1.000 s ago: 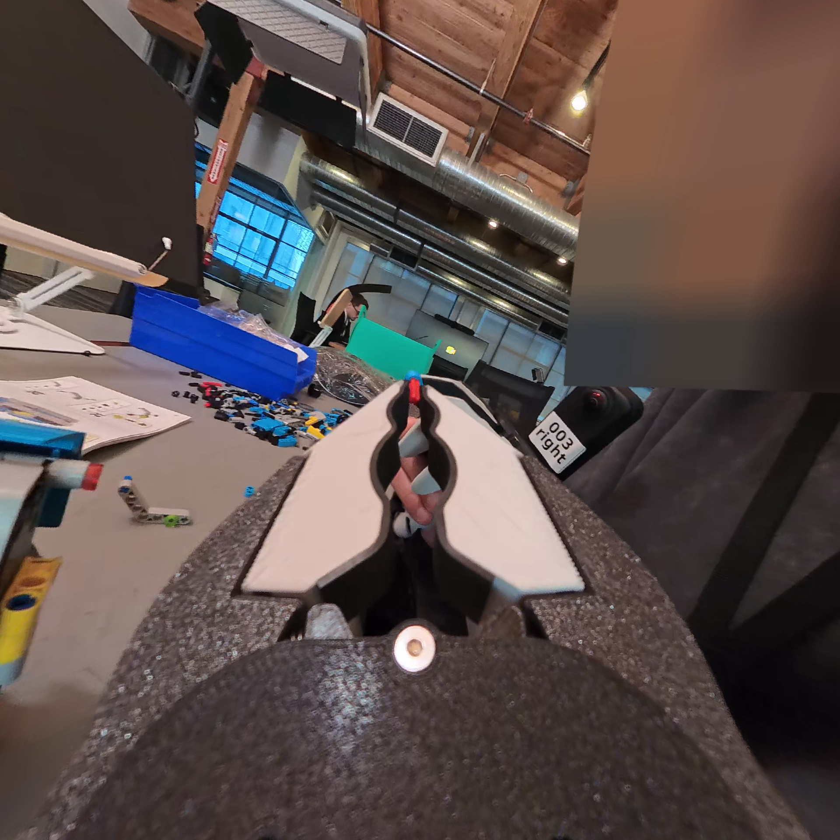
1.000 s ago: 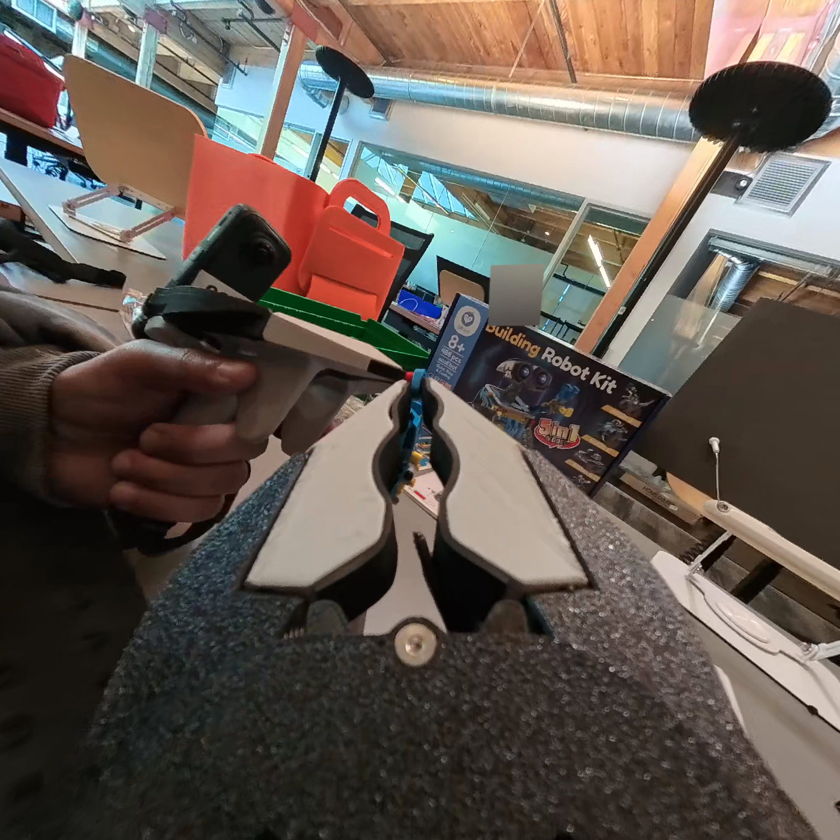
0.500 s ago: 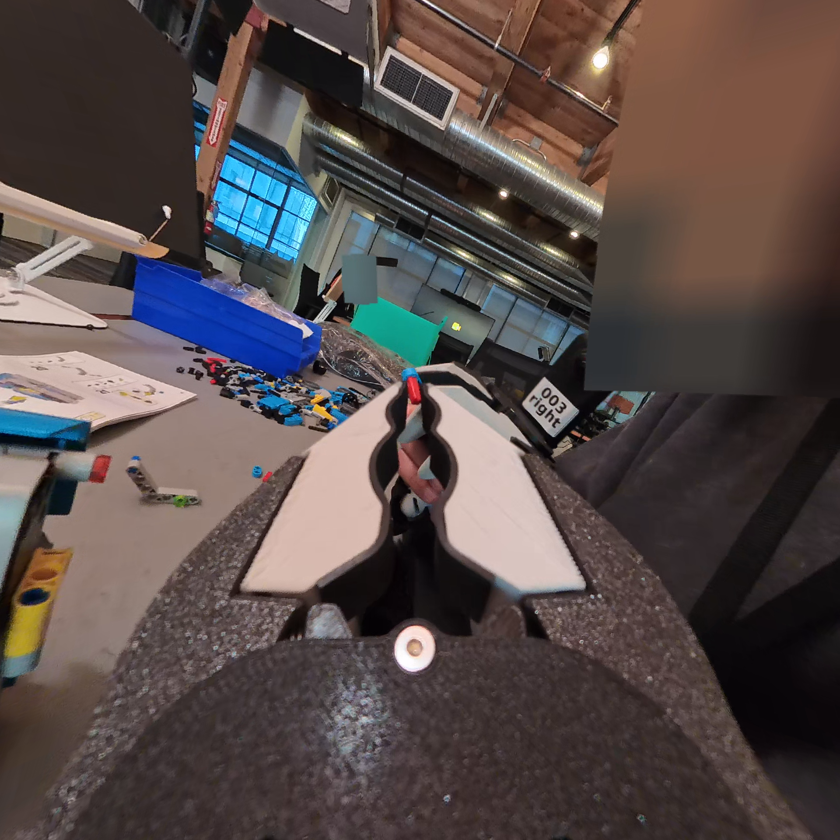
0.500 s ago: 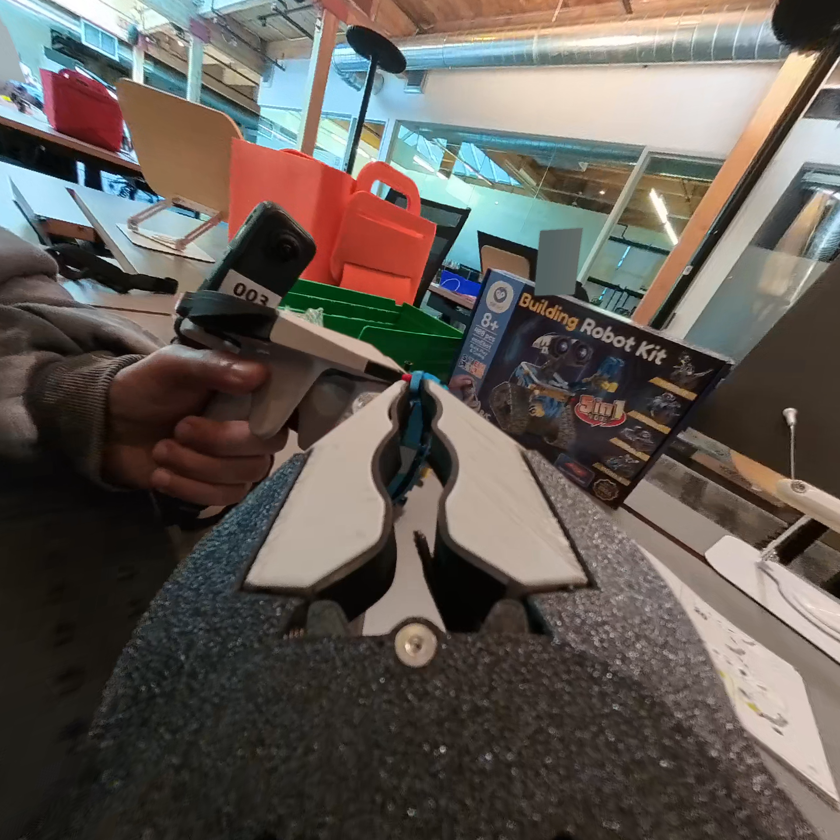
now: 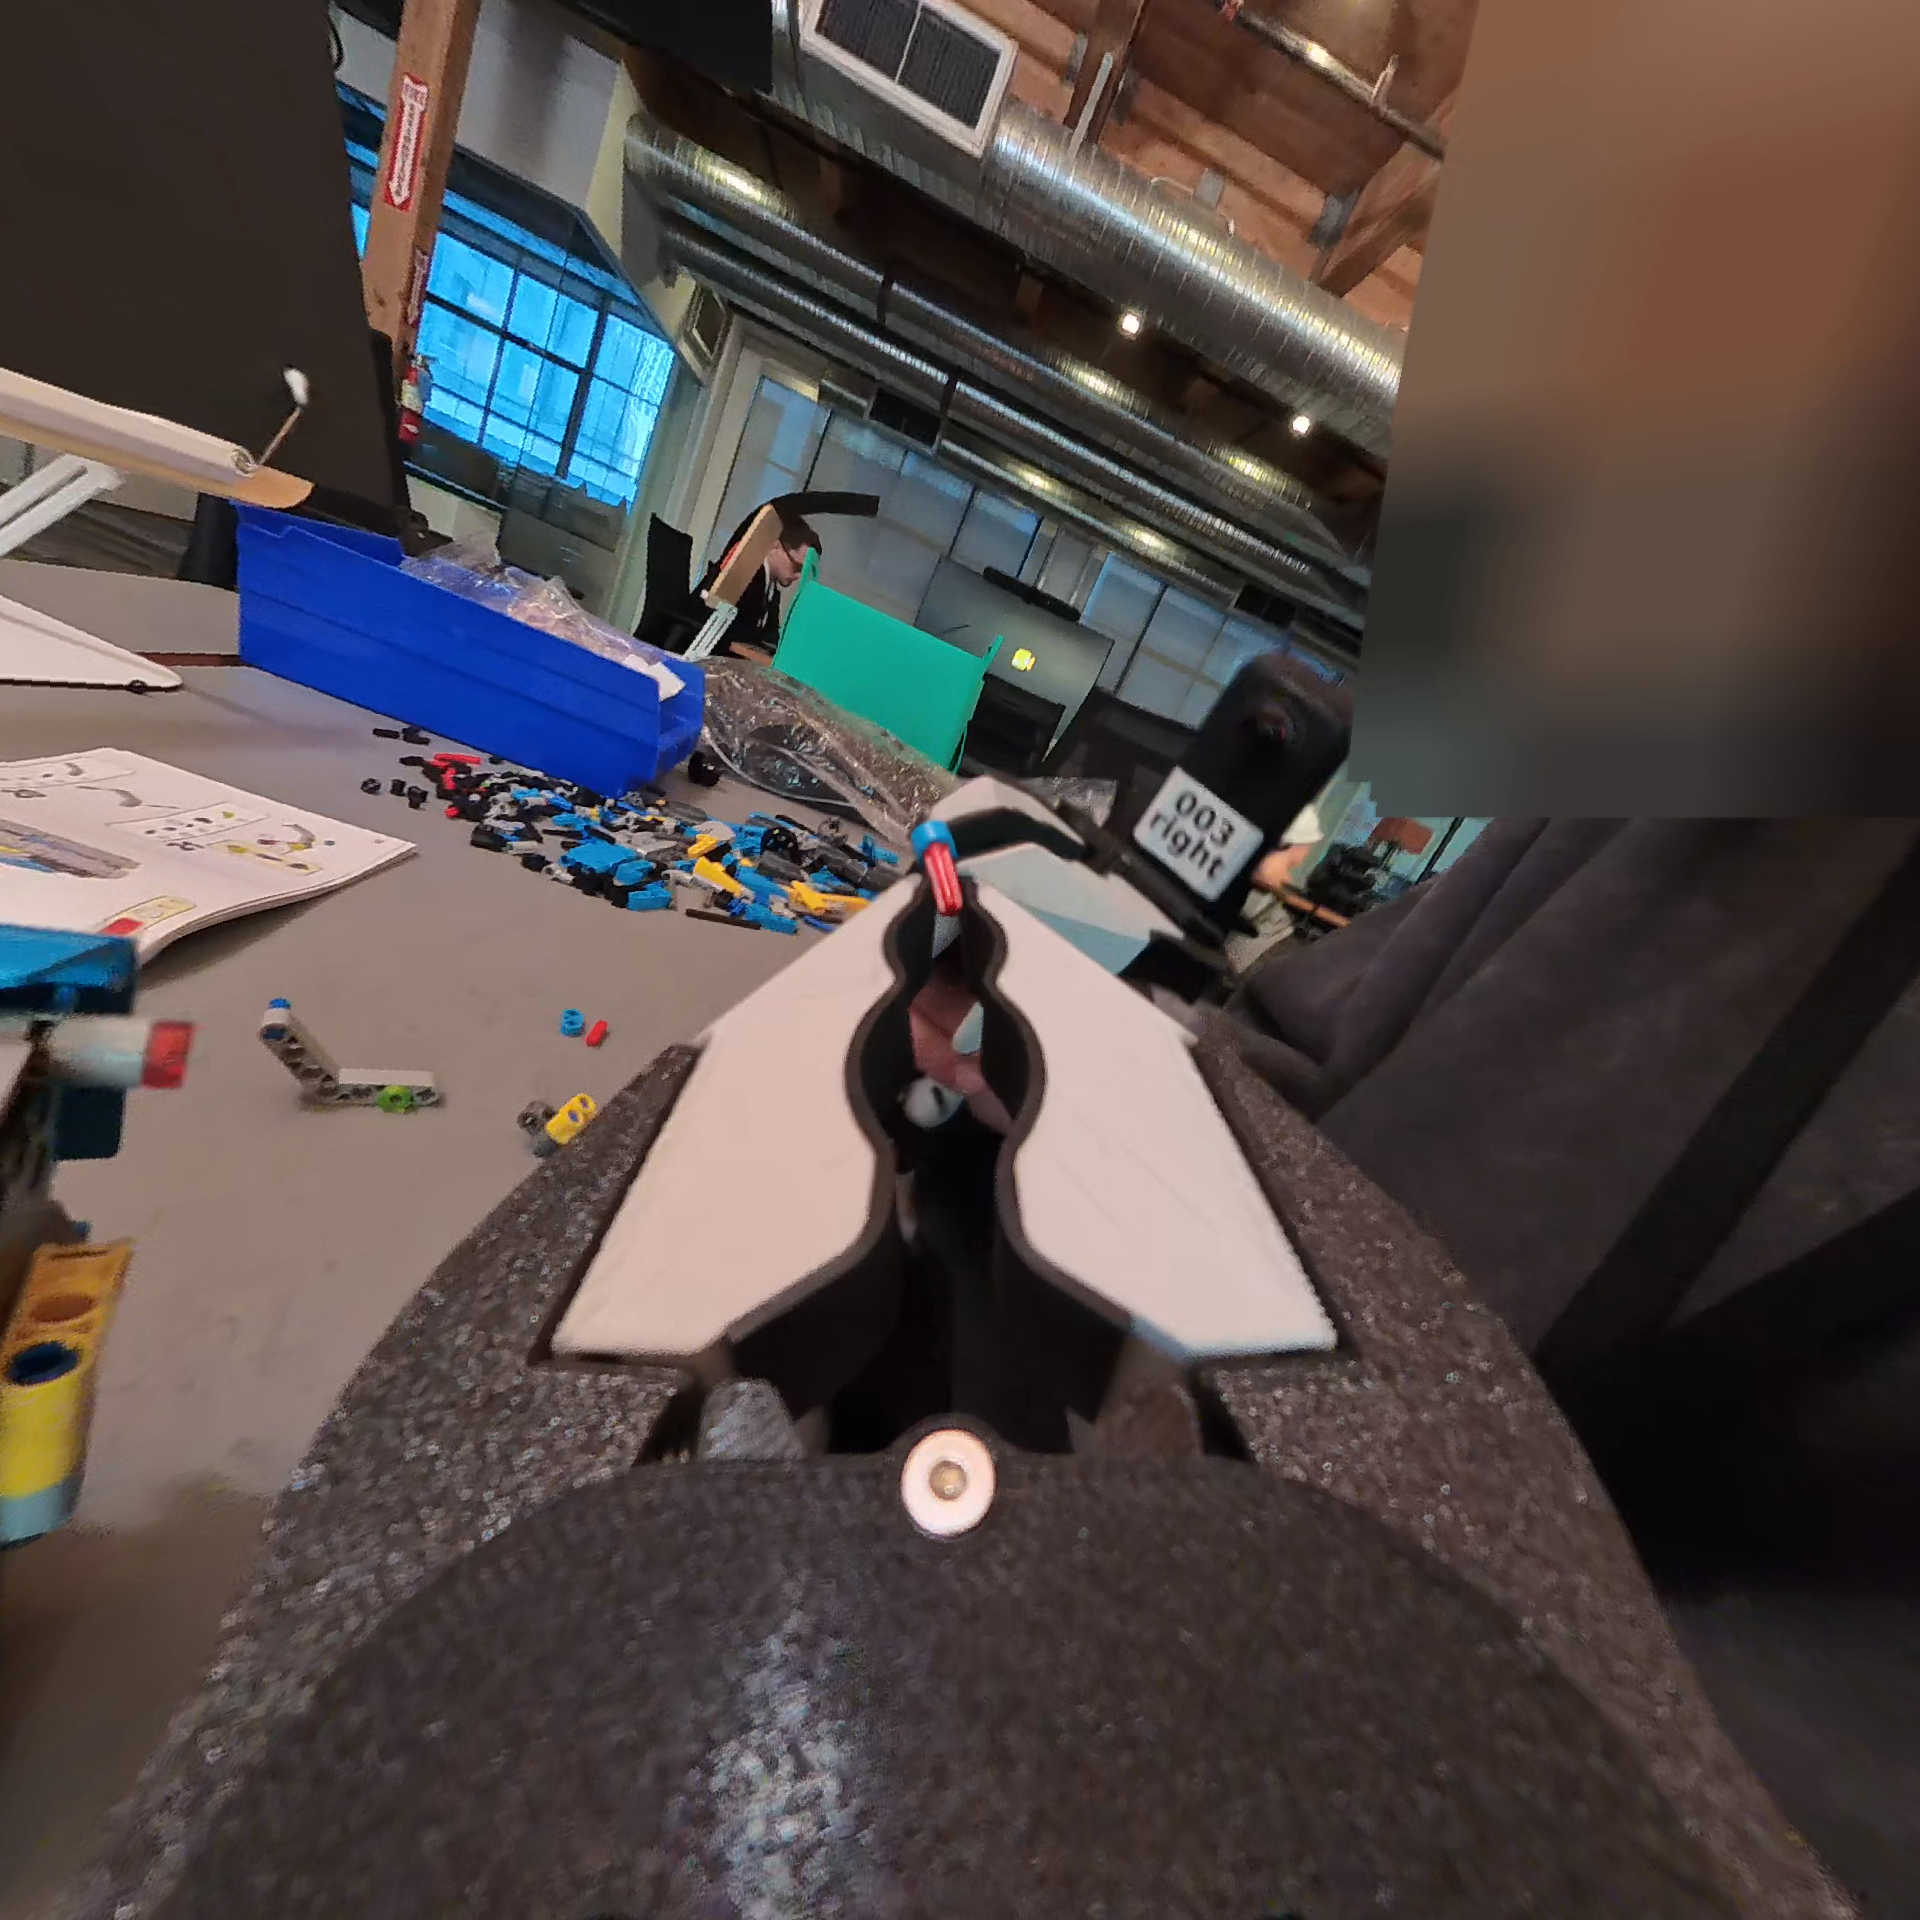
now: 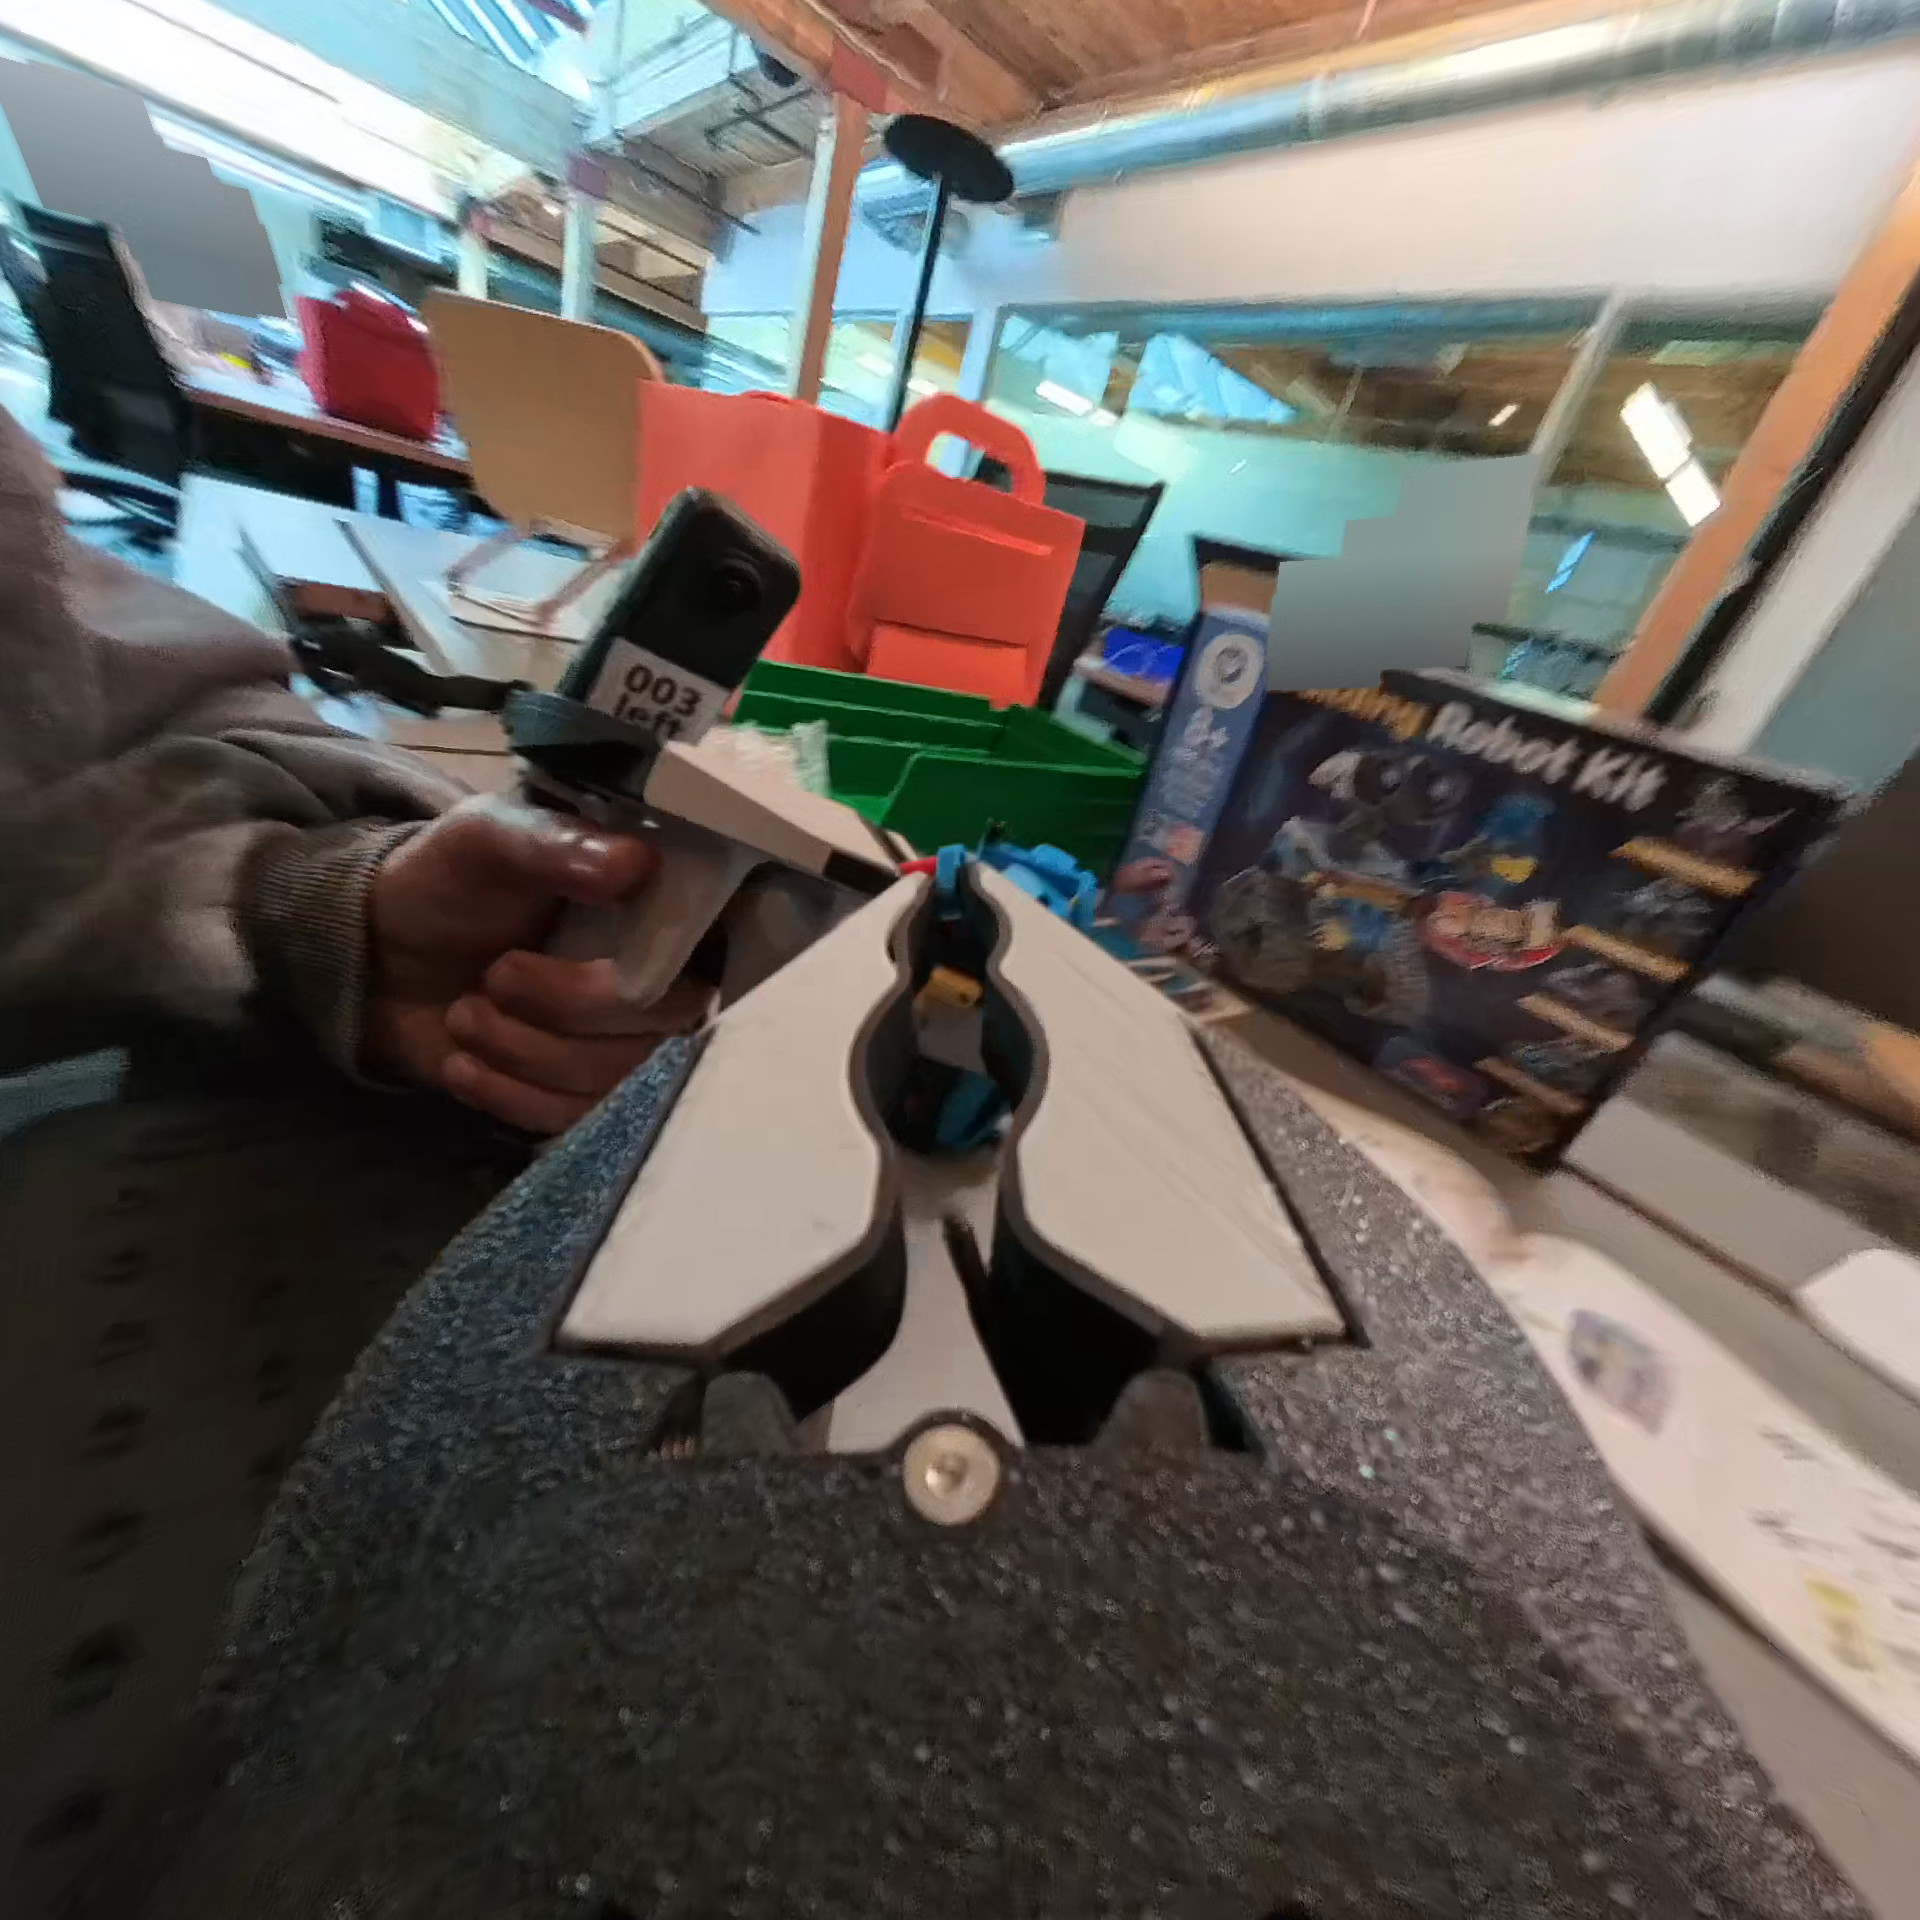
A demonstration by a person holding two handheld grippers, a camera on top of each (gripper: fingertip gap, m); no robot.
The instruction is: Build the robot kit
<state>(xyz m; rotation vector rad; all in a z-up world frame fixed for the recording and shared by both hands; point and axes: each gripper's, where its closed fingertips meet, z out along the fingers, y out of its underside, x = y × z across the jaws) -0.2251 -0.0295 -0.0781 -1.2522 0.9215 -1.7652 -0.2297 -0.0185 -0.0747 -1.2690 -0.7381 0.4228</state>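
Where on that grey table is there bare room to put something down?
Bare table shows between the instruction booklet, the loose-parts pile and the grey bent beam. It is crowded by the pile in front of the blue bin.

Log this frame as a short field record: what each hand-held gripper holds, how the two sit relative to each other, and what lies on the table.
left hand-held gripper: shut on red pin with a blue end
right hand-held gripper: shut on blue part
relation: tips meet, pin against the blue part
holder: hand on the left handle
table: loose parts pile, blue bin, booklet, grey beam
behind: kit box, green bin, orange bags
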